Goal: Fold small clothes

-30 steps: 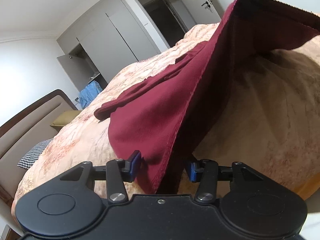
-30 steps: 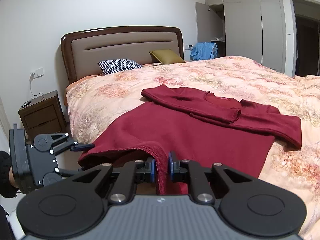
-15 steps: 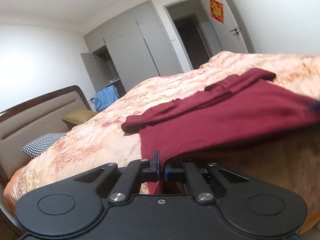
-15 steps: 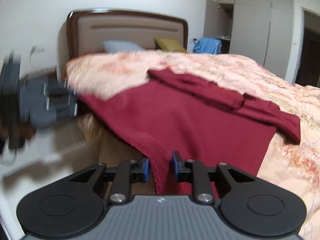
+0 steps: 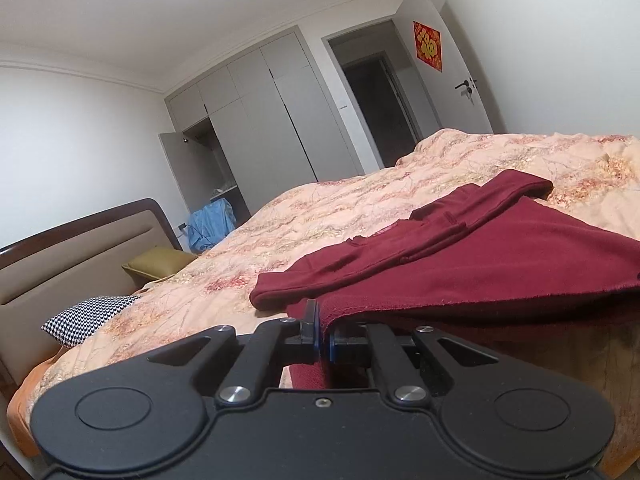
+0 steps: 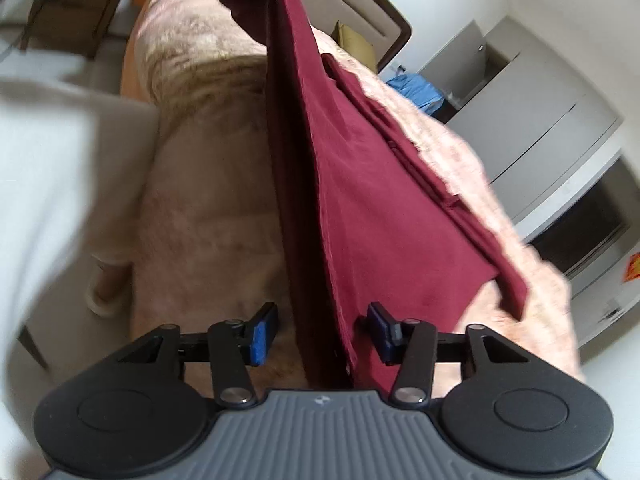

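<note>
Left gripper [image 5: 324, 336] was clamped on the hem of the maroon top [image 5: 500, 264], mid-frame on the bed [image 5: 360, 208]. Right gripper [image 6: 320, 332] had just been opening, hem between the pads but loose. Risk: that corner drops and the fold skews.

White walls and ceiling enclose a bed [image 5: 360, 216] with a padded headboard [image 5: 80, 256], grey wardrobes [image 5: 272, 112] and a dark doorway [image 5: 376, 104].

the dark red top [image 5: 500, 264] lies spread on the bed's quilt, both long sleeves folded across its upper part. its near hem is lifted off the bed's edge and pulled taut, one corner raised, the cloth [image 6: 352, 208] hanging as a doubled sheet.
</note>
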`<state>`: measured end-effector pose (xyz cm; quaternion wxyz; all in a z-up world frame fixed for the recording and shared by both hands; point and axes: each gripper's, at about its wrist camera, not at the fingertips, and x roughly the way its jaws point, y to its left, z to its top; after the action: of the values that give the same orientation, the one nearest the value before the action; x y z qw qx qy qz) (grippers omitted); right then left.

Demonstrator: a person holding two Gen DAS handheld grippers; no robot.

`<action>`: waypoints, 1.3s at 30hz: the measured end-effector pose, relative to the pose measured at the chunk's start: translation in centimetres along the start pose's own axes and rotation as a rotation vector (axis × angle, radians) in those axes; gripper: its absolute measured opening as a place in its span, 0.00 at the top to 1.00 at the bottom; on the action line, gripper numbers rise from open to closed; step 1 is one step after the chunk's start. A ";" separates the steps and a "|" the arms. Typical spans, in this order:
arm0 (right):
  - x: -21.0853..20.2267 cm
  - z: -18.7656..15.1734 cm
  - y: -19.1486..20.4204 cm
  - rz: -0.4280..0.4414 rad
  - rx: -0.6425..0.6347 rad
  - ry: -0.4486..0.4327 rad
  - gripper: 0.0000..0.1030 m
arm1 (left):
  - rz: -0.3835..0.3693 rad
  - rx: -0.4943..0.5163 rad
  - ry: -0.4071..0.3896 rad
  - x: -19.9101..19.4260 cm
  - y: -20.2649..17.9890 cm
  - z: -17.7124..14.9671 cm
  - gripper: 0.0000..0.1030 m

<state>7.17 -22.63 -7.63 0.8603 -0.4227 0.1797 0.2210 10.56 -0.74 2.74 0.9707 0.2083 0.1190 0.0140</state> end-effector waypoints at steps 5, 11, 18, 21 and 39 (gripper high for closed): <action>-1.2 -1.0 -0.1 -0.115 -0.008 -0.046 0.94 | 0.008 -0.018 -0.004 -1.4 0.0 -0.5 0.97; -4.5 -0.6 -2.6 -0.222 0.106 -0.135 0.96 | -0.021 -0.029 -0.015 -3.9 0.0 -0.4 0.97; -10.4 0.0 -6.2 -0.176 0.187 -0.166 0.96 | -0.093 0.022 -0.045 -10.0 0.1 0.4 0.97; -14.2 0.0 -6.6 -0.093 0.222 -0.147 0.96 | -0.138 -0.028 -0.006 -12.4 0.5 0.2 0.97; -12.7 3.6 -17.8 -0.026 0.434 -0.287 0.95 | -0.292 -0.034 -0.023 -1.1 6.8 10.5 0.96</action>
<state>6.41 -32.33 12.30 0.9503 -0.1950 0.0937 0.2239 12.13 1.18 15.08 0.9671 0.1723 0.1368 -0.1278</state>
